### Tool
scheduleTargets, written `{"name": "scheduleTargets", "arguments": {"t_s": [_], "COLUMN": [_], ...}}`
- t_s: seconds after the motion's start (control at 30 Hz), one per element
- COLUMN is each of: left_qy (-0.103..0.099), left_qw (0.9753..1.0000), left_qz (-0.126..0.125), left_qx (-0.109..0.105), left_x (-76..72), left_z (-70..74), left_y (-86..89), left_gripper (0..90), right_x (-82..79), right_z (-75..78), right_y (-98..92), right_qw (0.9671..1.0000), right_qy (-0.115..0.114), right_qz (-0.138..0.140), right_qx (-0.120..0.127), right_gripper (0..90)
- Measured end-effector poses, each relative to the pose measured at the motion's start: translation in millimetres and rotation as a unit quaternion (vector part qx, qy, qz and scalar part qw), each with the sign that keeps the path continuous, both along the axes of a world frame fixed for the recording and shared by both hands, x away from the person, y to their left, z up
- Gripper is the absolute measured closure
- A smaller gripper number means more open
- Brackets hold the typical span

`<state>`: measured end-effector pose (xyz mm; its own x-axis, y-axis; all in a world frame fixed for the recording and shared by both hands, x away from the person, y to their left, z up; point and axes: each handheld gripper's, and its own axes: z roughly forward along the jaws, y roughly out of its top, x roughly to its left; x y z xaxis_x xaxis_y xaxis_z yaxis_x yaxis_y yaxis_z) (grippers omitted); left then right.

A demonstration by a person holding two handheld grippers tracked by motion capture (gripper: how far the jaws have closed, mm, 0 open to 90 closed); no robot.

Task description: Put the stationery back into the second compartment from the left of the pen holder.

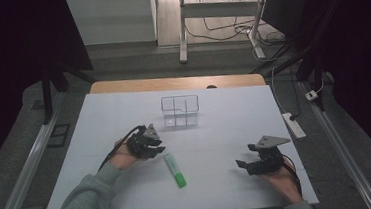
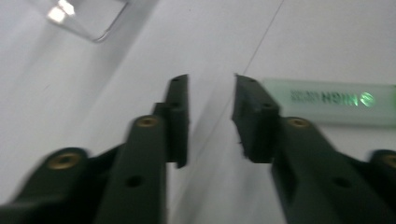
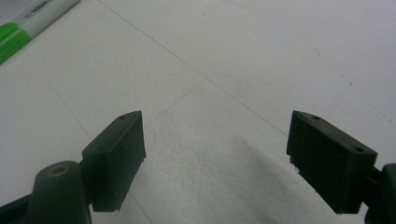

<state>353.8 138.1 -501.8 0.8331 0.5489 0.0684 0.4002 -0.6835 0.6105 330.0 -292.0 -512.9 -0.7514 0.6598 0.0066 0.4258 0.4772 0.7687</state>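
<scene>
Your left tool (image 1: 156,148) stands partly open over the white tabletop (image 1: 224,116), gripping nothing; the highlighter (image 1: 175,170) lies flat just beside its right jaw, pale translucent barrel with green lettering and a bright green end; your right tool (image 1: 243,165), well apart, gapes wide and empty.

My left tool (image 1: 155,146) and right tool (image 1: 245,164) are black, brass-riveted, each topped by a grey three-cornered plate, trailing black cables; my sleeves are grey.
</scene>
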Motion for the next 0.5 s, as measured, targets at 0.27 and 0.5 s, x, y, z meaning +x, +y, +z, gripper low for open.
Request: {"name": "scheduleTargets", "arguments": {"t_s": [0.27,0.5], "left_qy": [0.002,-0.011], "left_qw": [0.9972,0.9957], "left_qz": [0.072,0.090], "left_qx": [-0.022,-0.019], "left_x": [-42.2,-65.4], "left_z": [-0.9,-6.3], "left_y": [31.1,49.4], "left_gripper": [39.8,35.7], "right_x": [-1.6,-3.5], "right_z": [1.7,3.4], "right_y": [3.7,9.0], "right_qw": [1.0000,0.9999], "right_qy": [-0.002,-0.007], "right_qz": [0.004,0.006], "right_qx": [0.003,0.006], "right_gripper": [18.9,19.1]}}
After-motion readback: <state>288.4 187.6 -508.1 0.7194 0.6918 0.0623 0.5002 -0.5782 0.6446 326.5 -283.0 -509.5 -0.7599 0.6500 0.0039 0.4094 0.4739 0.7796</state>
